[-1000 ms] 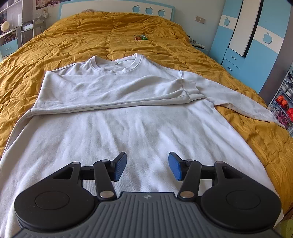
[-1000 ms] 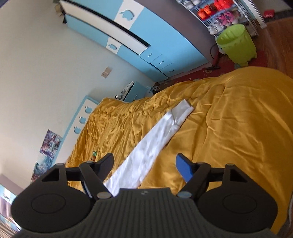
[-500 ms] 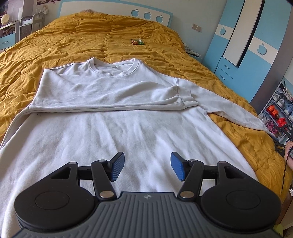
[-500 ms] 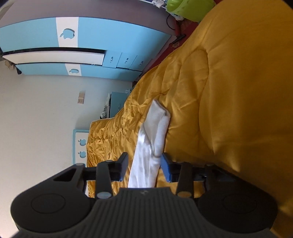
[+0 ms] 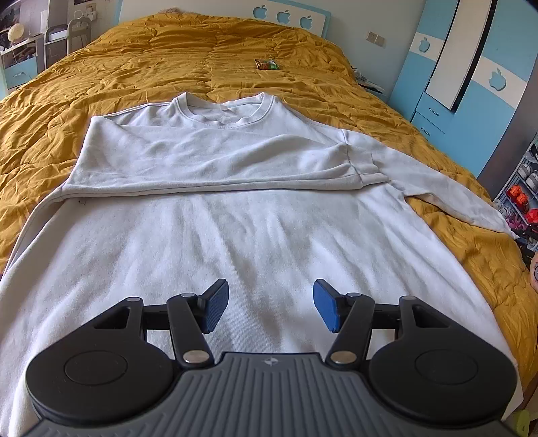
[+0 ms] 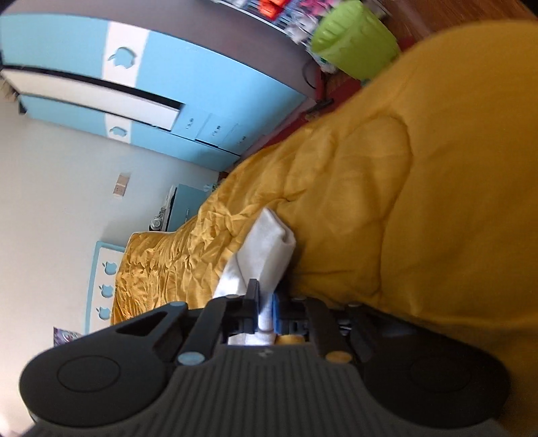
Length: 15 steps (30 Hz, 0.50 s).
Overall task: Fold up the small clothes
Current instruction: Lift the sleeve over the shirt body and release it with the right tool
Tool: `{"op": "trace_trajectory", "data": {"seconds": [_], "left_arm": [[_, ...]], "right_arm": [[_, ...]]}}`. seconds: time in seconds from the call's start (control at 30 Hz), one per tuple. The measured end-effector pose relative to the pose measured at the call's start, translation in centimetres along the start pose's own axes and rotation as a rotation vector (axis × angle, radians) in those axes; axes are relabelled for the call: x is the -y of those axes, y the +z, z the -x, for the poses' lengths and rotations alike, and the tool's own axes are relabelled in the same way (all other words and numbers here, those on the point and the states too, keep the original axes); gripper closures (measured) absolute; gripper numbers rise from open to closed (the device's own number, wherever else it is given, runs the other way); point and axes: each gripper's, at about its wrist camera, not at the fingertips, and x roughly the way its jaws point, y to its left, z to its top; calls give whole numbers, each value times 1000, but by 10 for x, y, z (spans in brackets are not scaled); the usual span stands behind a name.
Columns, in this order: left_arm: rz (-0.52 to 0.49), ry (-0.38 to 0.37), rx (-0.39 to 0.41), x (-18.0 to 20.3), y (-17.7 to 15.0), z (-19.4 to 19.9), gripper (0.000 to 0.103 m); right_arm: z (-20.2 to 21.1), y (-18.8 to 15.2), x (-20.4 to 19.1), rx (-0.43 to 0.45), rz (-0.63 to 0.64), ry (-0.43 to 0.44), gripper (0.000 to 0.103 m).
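A white sweatshirt [image 5: 255, 215] lies flat on the mustard bedspread [image 5: 201, 57], collar at the far end. Its left sleeve [image 5: 215, 168] is folded across the chest. Its right sleeve [image 5: 447, 188] stretches out toward the right edge of the bed. My left gripper [image 5: 270, 311] is open and empty, hovering over the lower body of the sweatshirt. In the right wrist view my right gripper [image 6: 265, 312] is shut on the right sleeve [image 6: 269, 248] near its cuff, and the cuff end sticks up past the fingers.
A small colourful packet [image 5: 266, 64] lies on the bed beyond the collar. Blue wardrobes [image 5: 464, 84] stand right of the bed. A green bin [image 6: 356, 37] and a shoe rack [image 5: 524, 191] sit on the floor at the right. The headboard [image 5: 289, 16] is at the far end.
My right gripper has closed on the outstretched sleeve near the cuff, having been open a second ago. My left gripper has stayed open and drifted slightly left over the sweatshirt body.
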Motion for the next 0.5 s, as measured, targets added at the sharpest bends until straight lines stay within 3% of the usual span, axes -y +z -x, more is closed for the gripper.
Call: {"op": "trace_trajectory", "data": {"seconds": [0.1,0.23,0.5], "left_arm": [[8,-8,-10,-1,2,-1,35],[22,-18,6,-4,5,4,35],[32,-14,63,-15,6,30,35]], "right_arm": [[13,-7,-27,49,191,26,101],[34,-7,-56,57,241,141,101],[86,-20,-156,70,399,336,101]]}}
